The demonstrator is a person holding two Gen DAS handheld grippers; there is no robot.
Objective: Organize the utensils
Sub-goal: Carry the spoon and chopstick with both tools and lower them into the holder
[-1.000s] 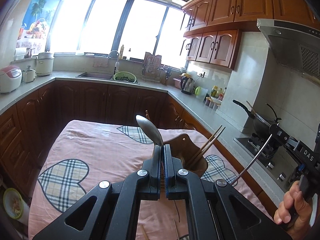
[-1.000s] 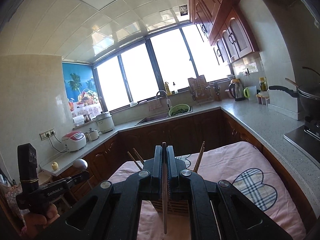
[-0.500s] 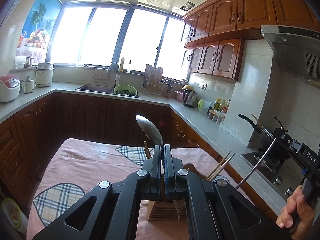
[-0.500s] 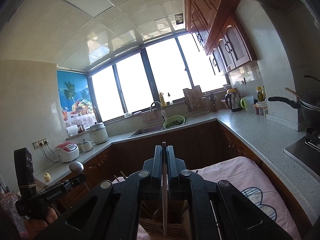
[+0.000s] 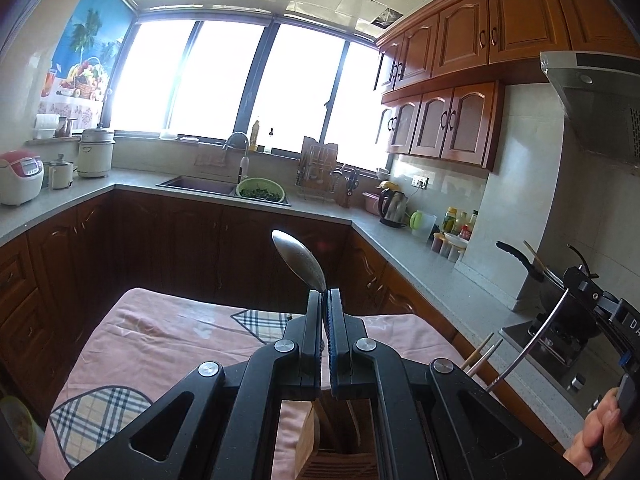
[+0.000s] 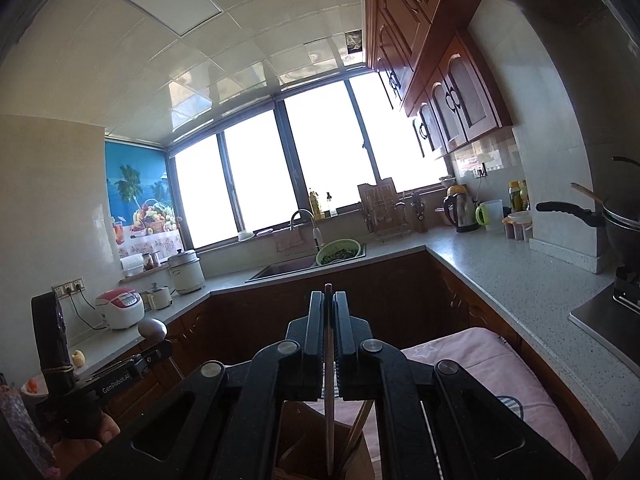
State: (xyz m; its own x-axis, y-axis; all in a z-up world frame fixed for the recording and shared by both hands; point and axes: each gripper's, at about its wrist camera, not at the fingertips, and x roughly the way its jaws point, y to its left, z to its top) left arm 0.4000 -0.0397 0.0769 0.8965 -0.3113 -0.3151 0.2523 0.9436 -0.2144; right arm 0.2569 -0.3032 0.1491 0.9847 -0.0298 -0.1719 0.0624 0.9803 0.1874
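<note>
My left gripper is shut on a metal spoon, bowl up, its handle running down into the wooden utensil holder right below. My right gripper is shut on a thin metal utensil handle that hangs down into the same holder. In the left wrist view the right gripper shows at the right with its metal handle slanting down. In the right wrist view the left gripper shows at the left with the spoon bowl. Chopsticks stick out of the holder.
The holder stands on a table with a pink cloth with plaid hearts. Wooden cabinets and a grey countertop wrap around. A sink with a green colander is behind; a stove with a wok is at right.
Both grippers have tilted upward and come closer over the holder; the table has dropped lower in both views and the utensil handles now reach into the holder.
</note>
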